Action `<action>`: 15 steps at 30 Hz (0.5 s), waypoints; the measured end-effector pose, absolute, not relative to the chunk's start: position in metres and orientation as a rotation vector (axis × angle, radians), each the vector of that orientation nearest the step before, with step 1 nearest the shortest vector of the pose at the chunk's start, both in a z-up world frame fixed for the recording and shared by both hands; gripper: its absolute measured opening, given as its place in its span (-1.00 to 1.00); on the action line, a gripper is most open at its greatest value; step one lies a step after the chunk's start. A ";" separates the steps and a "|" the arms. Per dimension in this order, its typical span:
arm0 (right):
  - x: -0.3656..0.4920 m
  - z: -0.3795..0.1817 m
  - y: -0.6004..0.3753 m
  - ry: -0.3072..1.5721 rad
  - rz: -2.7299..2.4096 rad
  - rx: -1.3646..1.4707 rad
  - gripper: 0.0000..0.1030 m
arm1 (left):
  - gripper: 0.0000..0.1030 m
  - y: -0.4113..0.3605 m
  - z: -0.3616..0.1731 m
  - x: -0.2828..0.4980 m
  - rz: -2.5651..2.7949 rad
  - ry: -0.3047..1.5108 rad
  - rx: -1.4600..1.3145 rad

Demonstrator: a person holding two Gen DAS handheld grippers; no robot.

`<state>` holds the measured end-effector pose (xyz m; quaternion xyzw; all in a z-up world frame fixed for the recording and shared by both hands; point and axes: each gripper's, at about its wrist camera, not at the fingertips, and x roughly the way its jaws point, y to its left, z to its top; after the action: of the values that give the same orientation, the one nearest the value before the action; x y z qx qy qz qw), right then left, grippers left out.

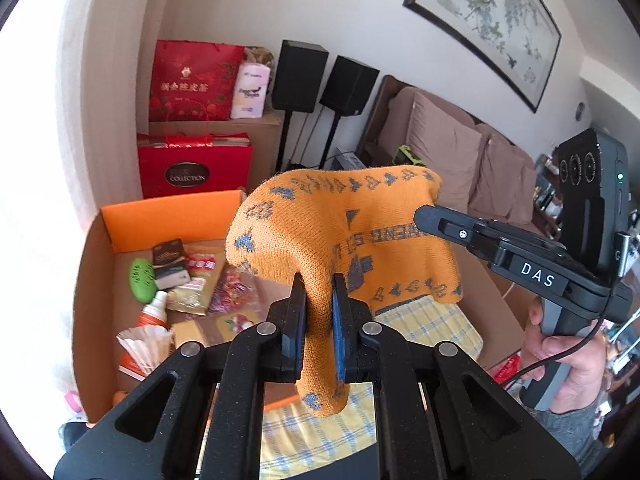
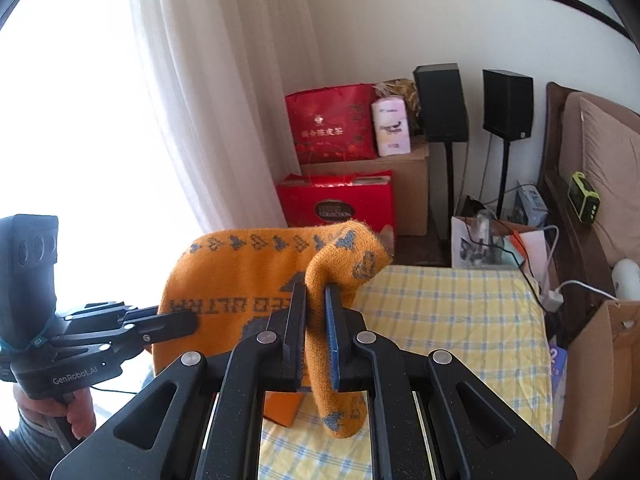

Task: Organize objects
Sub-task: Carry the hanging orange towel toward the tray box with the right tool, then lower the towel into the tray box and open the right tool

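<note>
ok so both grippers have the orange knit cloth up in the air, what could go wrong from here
1. The left gripper and right gripper each pinch only a small bunched fold of the orange knit cloth, so a fold could slip free if they pull apart.
2. The cloth's loose lower edge hangs just above the open cardboard box of small items and might snag or drag them.

This is a room in a home. A brown soft sofa (image 1: pixel 452 148) stands under a big framed picture (image 1: pixel 492 20). A white curtain (image 2: pixel 216 92) hangs beside red gift bags (image 2: pixel 336 122), and two black speakers (image 2: pixel 440 102) stand on poles.
</note>
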<state>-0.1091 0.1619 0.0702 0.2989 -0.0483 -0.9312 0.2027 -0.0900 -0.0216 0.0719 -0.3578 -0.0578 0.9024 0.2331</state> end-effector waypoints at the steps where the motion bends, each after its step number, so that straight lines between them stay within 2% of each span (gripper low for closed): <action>1: -0.115 0.071 0.155 -0.136 -2.589 0.832 -0.85 | -0.80 -0.028 0.074 -0.095 2.498 -0.152 -0.987; 7: -0.156 0.067 0.116 -0.154 -2.526 0.837 -0.85 | -0.80 -0.068 0.069 -0.134 2.587 -0.142 -1.061; 15: -0.213 0.029 0.083 -0.211 -2.484 0.935 -0.85 | -0.80 -0.094 0.029 -0.185 2.646 -0.089 -1.211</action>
<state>-0.2131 0.0829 0.0290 0.3411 -0.0770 -0.9063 0.2372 -0.1847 -0.0937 0.0289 -0.4133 -0.0302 0.9028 0.1150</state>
